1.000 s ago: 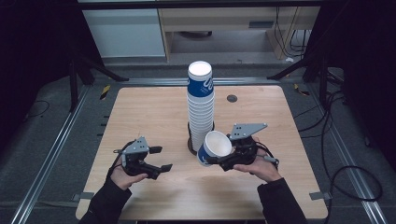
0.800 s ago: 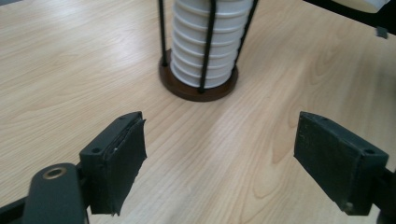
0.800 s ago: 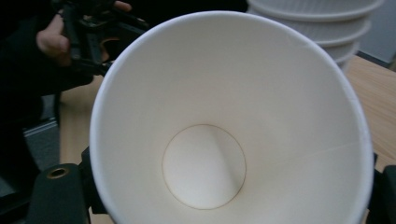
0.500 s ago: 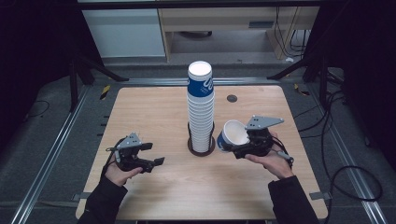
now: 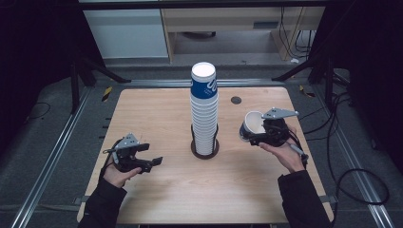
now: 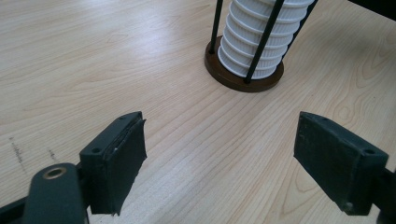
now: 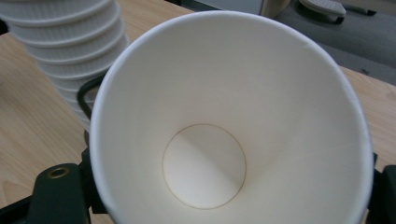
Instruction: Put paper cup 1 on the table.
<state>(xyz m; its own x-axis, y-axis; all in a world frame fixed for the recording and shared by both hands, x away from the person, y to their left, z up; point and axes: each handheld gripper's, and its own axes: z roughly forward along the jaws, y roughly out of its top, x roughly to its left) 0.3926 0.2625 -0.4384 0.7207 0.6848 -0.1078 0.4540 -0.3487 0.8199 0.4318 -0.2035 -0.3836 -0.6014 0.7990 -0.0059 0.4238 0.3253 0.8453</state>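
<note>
— so where's the paper cup [image 5: 252,126] at?

— clamped in the right tongs [image 5: 260,134], off the desk [image 5: 157,114], to the right of the tall cup stack [image 5: 205,114] and well apart from it. it lies tipped, mouth turned toward the stack; the right gripper view looks straight down into the cup's white inside [image 7: 205,163].

— and the step in hand, you'd say?

— carrying one loose cup, i'd judge. next move calls for turning it upright and setting it down on bare wood, then easing the grip off without crushing the thin wall.

— what about the other side?

— left tongs [image 5: 151,162] stand wide apart, holding nothing, low over the desk near the front left; in the left gripper view the pads [image 6: 123,158] frame bare wood, with the stack's round holder [image 6: 243,77] beyond.

— room to move?

— plenty. open wood lies in front of the holder and on both sides. the right hand [image 5: 285,152] is close to the desk's right edge, though, so the cup is safer set further in. only a small dark grommet [image 5: 235,100] sits behind.
</note>
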